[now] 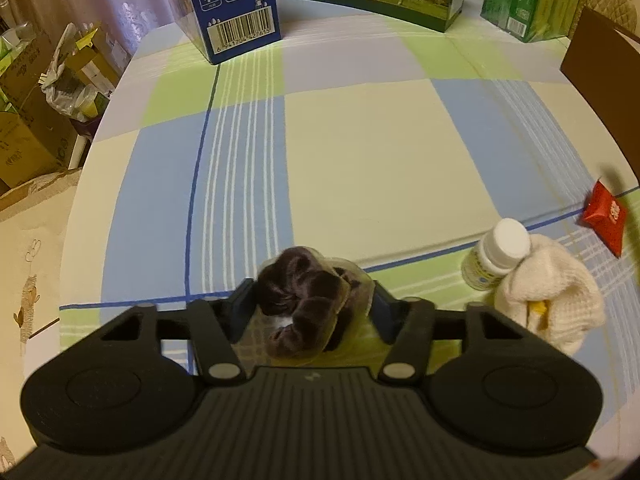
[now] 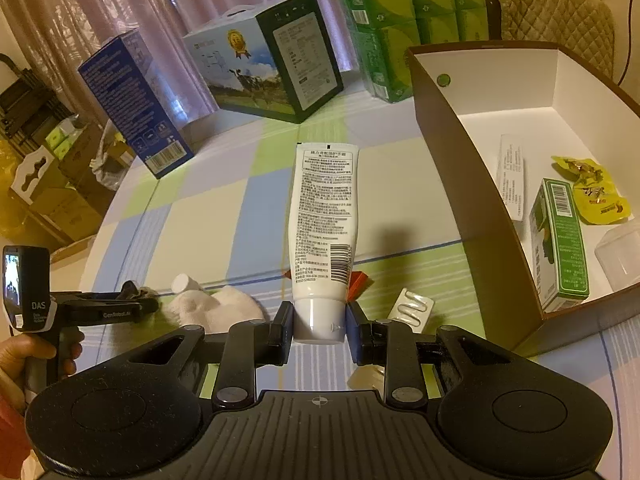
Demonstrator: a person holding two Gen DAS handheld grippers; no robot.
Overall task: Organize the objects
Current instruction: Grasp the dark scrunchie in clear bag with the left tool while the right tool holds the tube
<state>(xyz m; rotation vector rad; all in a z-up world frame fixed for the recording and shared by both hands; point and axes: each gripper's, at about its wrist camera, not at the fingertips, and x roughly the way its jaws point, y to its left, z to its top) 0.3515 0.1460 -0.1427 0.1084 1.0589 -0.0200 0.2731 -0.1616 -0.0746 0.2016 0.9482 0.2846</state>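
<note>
While the right gripper (image 2: 319, 326) pinches the white tube (image 2: 324, 232) by its cap, probably bound for the open box (image 2: 448, 152) alongside, the left gripper (image 1: 310, 304) clamps a dark scrunchie (image 1: 308, 300) low over the table (image 1: 380, 152).
</note>
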